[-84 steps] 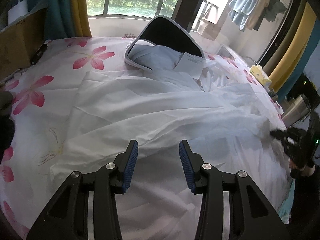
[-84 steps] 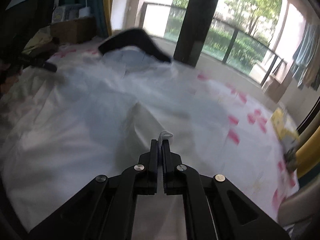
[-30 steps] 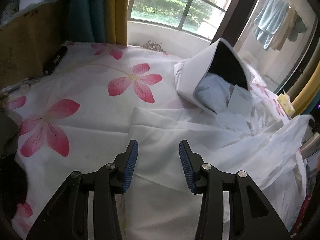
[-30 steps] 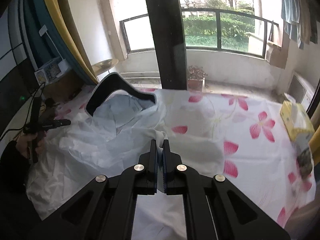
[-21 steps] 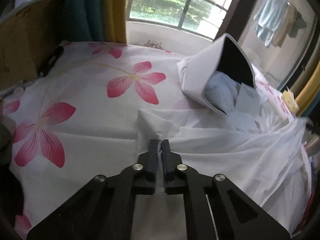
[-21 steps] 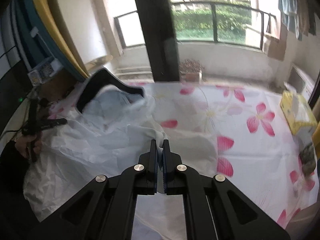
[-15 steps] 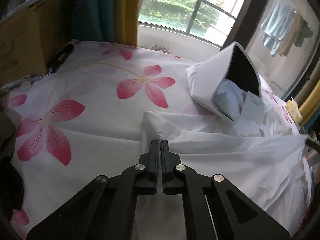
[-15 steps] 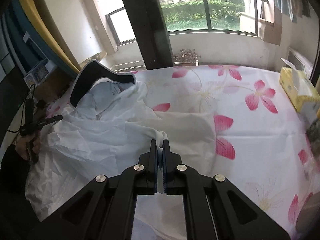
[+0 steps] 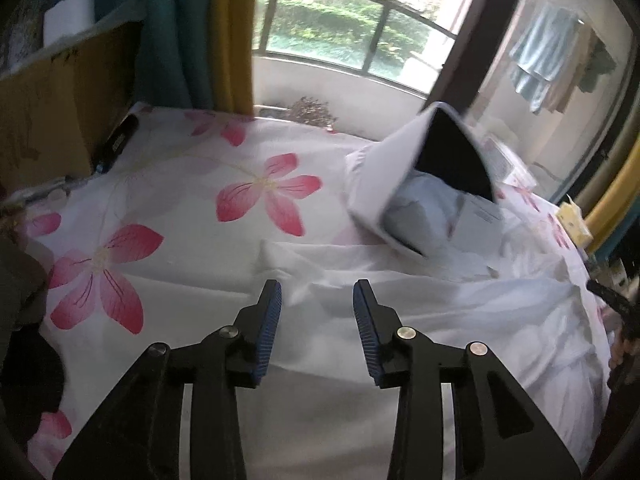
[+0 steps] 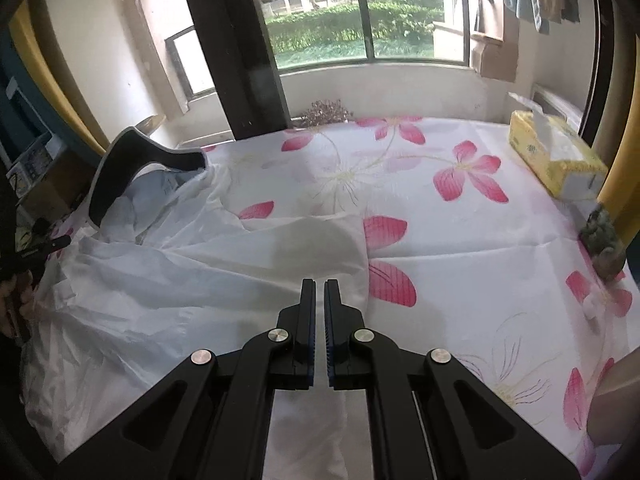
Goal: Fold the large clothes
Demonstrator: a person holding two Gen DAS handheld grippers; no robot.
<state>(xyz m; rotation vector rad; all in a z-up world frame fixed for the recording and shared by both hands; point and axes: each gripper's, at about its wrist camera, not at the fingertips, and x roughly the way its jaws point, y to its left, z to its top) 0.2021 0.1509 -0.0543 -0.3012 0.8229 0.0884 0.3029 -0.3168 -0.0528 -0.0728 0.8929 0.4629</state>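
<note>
Left tongs (image 9: 316, 292) spread wide apart, nothing between the blue pads, hovering just above the near corner of the white garment (image 9: 440, 320). Right tongs (image 10: 319, 284) nearly together, thin gap between the pads, no cloth visibly pinched; cannot tell if a thin edge is caught lower down.

Garment lies on the bed (image 10: 460, 240), over the floral sheet, bunched toward the person's left side in the right wrist view. Hood (image 9: 404, 184) with dark lining stands up at the far end, a paper tag (image 9: 478, 216) just beside it.

Risks, judged: fabric is thin and looks slick, so a folded layer could slide back open now that neither tongs clearly holds it. Wrinkles near the left edge may get trapped in the next fold. Hood stands stiff and may tip or spoil a flat fold. Regrasping may pinch the sheet along with the garment, since both are white there.

Orientation: long axis runs from the near edge by the tongs toward the window, hood end pointing away, hem end nearest. Garment is skewed, not square to the bed.
</note>
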